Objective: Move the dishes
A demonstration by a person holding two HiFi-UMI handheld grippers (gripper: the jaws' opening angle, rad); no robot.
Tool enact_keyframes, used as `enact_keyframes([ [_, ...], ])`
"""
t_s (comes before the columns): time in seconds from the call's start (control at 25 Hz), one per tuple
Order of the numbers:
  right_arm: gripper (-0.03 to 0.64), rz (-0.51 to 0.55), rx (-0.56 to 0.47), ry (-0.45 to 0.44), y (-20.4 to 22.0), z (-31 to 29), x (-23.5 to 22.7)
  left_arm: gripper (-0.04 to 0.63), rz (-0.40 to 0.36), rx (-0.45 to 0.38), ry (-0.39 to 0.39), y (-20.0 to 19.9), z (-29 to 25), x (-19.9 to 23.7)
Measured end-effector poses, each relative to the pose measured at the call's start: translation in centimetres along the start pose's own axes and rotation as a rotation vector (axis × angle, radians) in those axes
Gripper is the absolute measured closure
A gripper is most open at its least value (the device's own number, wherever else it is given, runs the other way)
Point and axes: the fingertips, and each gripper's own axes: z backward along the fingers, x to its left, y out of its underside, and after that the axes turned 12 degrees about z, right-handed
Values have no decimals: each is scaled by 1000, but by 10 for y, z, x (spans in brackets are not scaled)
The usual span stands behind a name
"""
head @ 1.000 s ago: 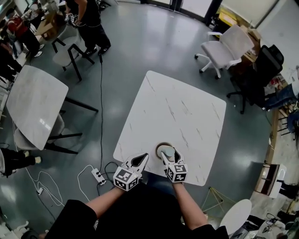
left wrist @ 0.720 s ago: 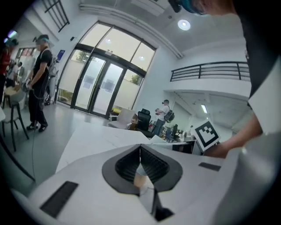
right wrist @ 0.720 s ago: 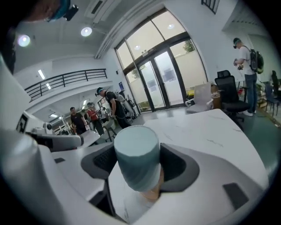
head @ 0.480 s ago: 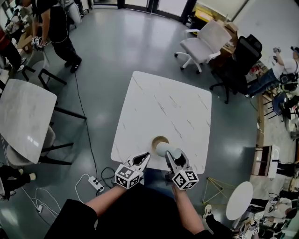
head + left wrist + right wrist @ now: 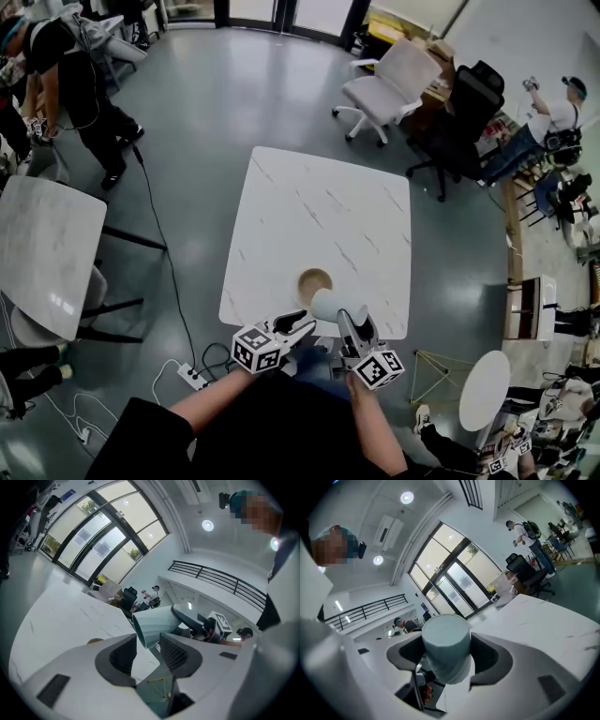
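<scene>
A pale blue cup (image 5: 328,304) hangs tilted over the near edge of the white marble table (image 5: 319,225), with my right gripper (image 5: 343,317) shut on it. In the right gripper view the cup (image 5: 446,644) fills the gap between the jaws, its flat base toward the camera. A small brown saucer (image 5: 314,280) lies bare on the table just beyond the cup. My left gripper (image 5: 302,325) stands open and empty just left of the cup. In the left gripper view the cup (image 5: 154,624) shows past the open left gripper (image 5: 147,654), its mouth pointing left.
Another marble table (image 5: 42,253) stands to the left. Office chairs (image 5: 389,80) sit beyond the table's far corner. A power strip (image 5: 190,377) and cables lie on the floor at lower left. A small round white table (image 5: 484,389) stands at lower right. People stand at the room's edges.
The right gripper has lifted the cup off the brown saucer and drawn it back to the table's near edge. The left gripper stays open beside it. The head view has shifted.
</scene>
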Motion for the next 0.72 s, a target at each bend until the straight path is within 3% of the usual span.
enact_keyframes([
  [0.28,302,-227,-65,-100,-12,15,-22,439,-13,-45,66,-10,-21,-30],
  [0.48,302,-285,-74,-156,-23,29,-46,439,0,-76,135,-11,-52,-55],
  [0.72,302,-359,-70,-222,-22,39,-73,449,19,-47,172,2,-84,-63],
])
